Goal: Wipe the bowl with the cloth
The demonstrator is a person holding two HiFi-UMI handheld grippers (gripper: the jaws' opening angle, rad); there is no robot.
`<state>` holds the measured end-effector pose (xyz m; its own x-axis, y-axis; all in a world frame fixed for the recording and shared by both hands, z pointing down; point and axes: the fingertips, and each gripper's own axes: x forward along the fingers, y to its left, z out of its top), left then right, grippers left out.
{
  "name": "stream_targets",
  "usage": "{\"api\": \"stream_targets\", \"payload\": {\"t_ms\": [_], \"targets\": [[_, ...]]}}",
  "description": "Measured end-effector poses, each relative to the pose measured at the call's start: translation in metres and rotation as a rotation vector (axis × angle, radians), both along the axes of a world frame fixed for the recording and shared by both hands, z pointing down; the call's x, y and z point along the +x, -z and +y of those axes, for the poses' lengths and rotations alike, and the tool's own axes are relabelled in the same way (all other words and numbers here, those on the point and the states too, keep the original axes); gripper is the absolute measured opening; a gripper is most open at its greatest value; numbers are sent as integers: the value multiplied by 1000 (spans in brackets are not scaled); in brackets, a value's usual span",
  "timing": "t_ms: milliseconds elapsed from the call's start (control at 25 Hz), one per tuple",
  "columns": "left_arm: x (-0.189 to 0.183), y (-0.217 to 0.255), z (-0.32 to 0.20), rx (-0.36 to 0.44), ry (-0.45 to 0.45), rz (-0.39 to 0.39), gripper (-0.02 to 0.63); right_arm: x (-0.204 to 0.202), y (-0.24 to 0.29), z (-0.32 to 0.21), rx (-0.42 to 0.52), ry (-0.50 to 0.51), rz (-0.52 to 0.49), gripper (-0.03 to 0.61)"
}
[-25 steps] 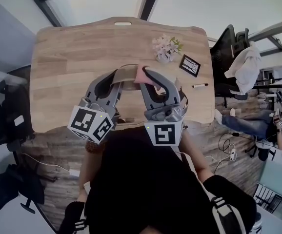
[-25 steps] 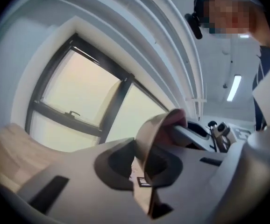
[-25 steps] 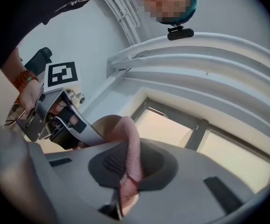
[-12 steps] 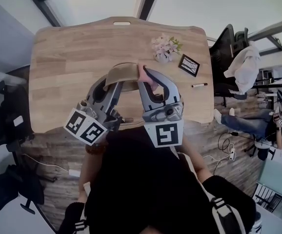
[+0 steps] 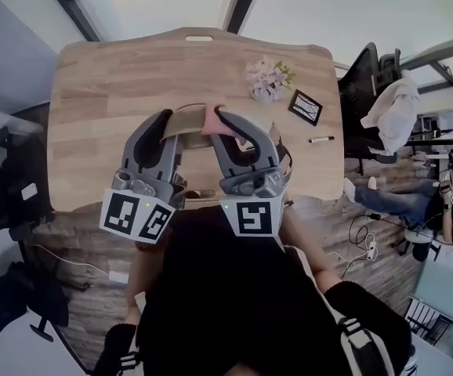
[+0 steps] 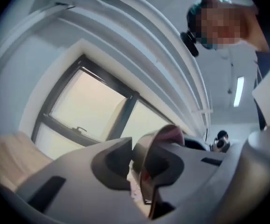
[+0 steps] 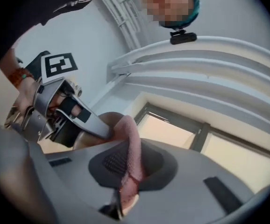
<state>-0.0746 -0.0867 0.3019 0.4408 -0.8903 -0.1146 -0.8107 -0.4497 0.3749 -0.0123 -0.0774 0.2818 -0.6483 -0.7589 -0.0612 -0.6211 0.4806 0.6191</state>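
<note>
I hold a tan bowl (image 5: 186, 119) tilted up above the wooden table (image 5: 101, 84). My left gripper (image 5: 162, 124) has the bowl's rim (image 6: 165, 135) between its jaws. The jaws are opening slightly, and the pads still press on the rim. My right gripper (image 5: 222, 121) is shut on a pink cloth (image 5: 209, 121). The cloth (image 7: 131, 141) is pinched into a fold that stands up between the pads. Its top lies against the bowl (image 7: 108, 121), next to the left gripper's finger (image 7: 90, 124). Most of the bowl is hidden behind the gripper bodies.
A small vase of pale flowers (image 5: 266, 80), a black framed card (image 5: 305, 106) and a pen (image 5: 321, 139) sit on the table's right part. Office chairs (image 5: 377, 77) and a seated person (image 5: 414, 196) are to the right. Both gripper views point up at a window and the ceiling.
Both grippers have shifted a little to the left with the bowl. The pink cloth has slid leftward along the bowl's rim. The left marker cube has dropped lower.
</note>
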Motion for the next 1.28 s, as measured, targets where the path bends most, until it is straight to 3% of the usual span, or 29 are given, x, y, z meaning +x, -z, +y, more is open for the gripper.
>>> {"api": "stream_targets", "payload": {"t_ms": [120, 200, 240, 320, 440, 480, 600, 720, 840, 920, 1080, 1200, 1280], "targets": [[0, -6, -1, -37, -21, 249, 67, 9, -3, 1, -65, -83, -168, 31], [1, -17, -1, -72, -21, 380, 71, 11, -6, 0, -83, -114, -200, 40], [1, -22, -1, -85, -15, 410, 74, 11, -8, 0, -84, -113, -179, 41], [3, -31, -3, -109, -24, 353, 84, 9, -16, -4, -119, -72, -122, 29], [14, -44, -8, -166, -142, 155, 107, 12, -43, -22, -367, 26, -131, 21], [16, -49, -9, -183, -174, 111, 108, 13, -53, -26, -441, 51, -91, 21], [20, -60, -7, -226, -222, 76, 107, 12, -67, -33, -488, 73, 81, 23], [22, -74, -7, -290, -272, 94, 107, 10, -62, -36, -424, 57, 155, 21], [30, -87, -5, -358, -333, 137, 107, 8, -60, -36, -416, 56, 135, 21], [31, -94, -7, -379, -305, 140, 106, 4, -59, -35, -402, 58, 126, 23], [17, -92, -16, -375, -182, 184, 40, -6, -48, -28, -287, 47, 139, 25], [9, -71, -20, -311, -98, 277, 37, -1, -33, -26, -208, -15, 33, 23], [2, -56, -20, -264, -65, 424, 37, 7, -26, -23, -217, -68, -128, 23]]}}
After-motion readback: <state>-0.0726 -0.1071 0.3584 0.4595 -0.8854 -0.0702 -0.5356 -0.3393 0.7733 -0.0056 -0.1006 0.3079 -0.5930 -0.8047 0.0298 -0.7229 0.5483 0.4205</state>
